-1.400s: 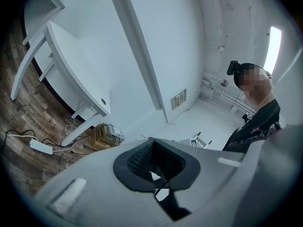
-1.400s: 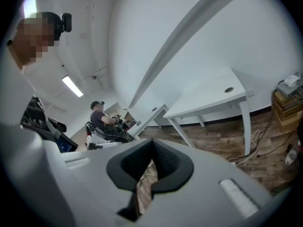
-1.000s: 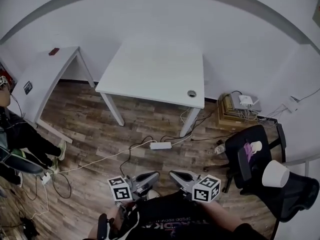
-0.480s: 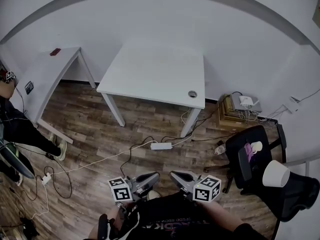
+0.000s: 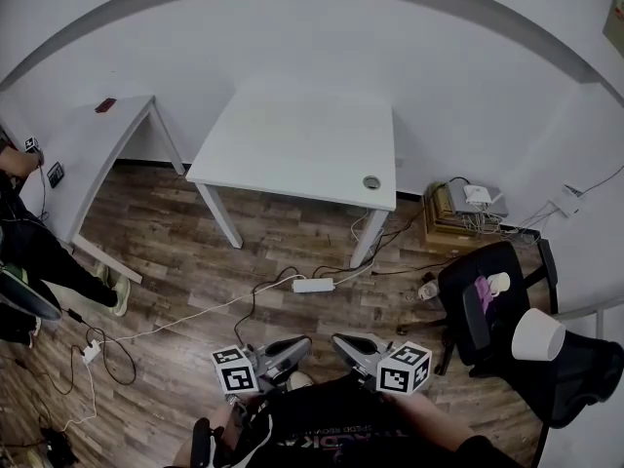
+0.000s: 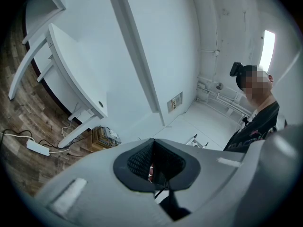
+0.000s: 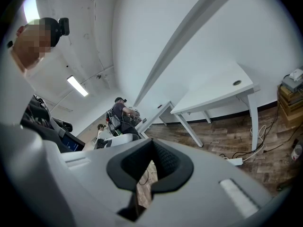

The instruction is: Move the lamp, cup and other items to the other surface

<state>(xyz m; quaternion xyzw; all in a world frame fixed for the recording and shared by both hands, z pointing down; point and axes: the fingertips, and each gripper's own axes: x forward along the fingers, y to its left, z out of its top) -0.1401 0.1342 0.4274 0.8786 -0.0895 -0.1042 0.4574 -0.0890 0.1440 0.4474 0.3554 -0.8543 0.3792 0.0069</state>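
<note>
Far L, a person (image 5: 24,252) stands by a side surface (image 5: 93,149). L gripper (image 5: 297,343) is low, near the body, fingers pressed together w/ nothing btwn. White surface (image 5: 302,139) is ahead, power strip (image 5: 313,285) on the floor below. R gripper (image 5: 341,342) is just beside the L one, fingers closed too, empty. Far R, cup (image 5: 498,284) sits on black chair (image 5: 466,295), w/ lamp (image 5: 536,337) just R of it.

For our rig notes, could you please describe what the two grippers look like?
The left gripper and right gripper both have light grey, wedge-shaped bodies with black ribbed pads. Each carries a white cube printed with black square markers. The person wears dark clothing.
</note>
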